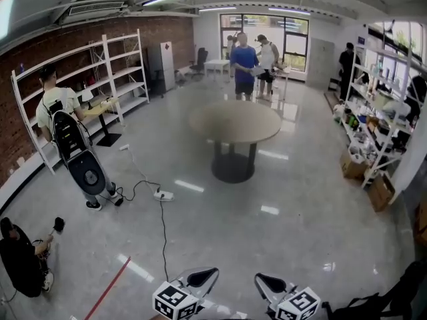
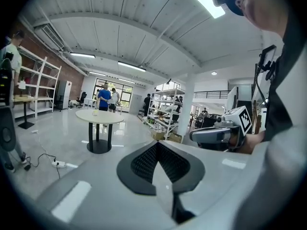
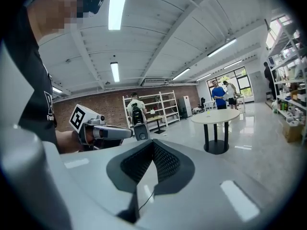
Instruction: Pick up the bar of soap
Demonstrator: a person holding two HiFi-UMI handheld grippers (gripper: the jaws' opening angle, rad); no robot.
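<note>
A round beige table [image 1: 235, 122] on a dark pedestal stands mid-room, well ahead of both grippers. A small pale yellow object [image 3: 208, 113] rests on its top, also seen as a small object [image 2: 95, 111] in the left gripper view; it is too small to tell whether it is the bar of soap. My left gripper [image 1: 211, 271] and right gripper [image 1: 257, 277] are side by side at the bottom of the head view, pointing toward the table. The left gripper [image 2: 156, 143] has its jaws together with nothing between them. The right gripper [image 3: 152, 142] is likewise shut and empty.
A power strip [image 1: 163, 195] and its black cable lie on the floor between me and the table. A red tape line [image 1: 110, 287] runs at the lower left. White shelving [image 1: 113, 79] lines the left wall, stocked shelves [image 1: 373, 125] and boxes the right. Several people stand around the room.
</note>
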